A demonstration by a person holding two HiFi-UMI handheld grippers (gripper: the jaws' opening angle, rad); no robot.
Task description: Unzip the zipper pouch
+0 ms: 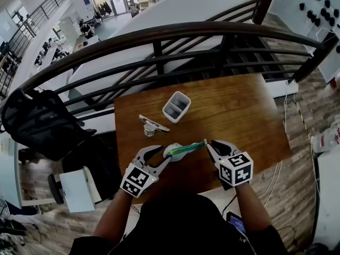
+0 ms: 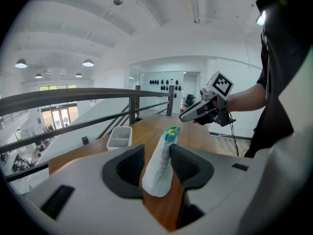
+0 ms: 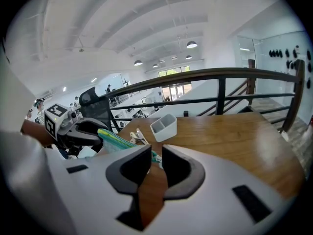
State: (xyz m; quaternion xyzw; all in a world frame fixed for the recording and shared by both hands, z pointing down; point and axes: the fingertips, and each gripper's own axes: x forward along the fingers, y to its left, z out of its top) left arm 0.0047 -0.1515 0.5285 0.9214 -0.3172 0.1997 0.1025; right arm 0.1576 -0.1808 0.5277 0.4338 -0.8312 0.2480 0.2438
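My left tongs (image 1: pixel 163 154) stand open around the white end of the zipper pouch (image 1: pixel 180 151), and my right tongs (image 1: pixel 211 145) are parted narrowly about its teal zipper end. The pouch is low by the near edge of the wooden table (image 1: pixel 239 116), perhaps resting on it. There is bare wood to the right, and the white divided bin (image 1: pixel 176 106) sits well behind.

The zipper pouch (image 1: pixel 179 150), a small whitish fabric bag with a teal-green zip edge, sits low in the centre of the head view, lying left to right, its green end rising toward the right.
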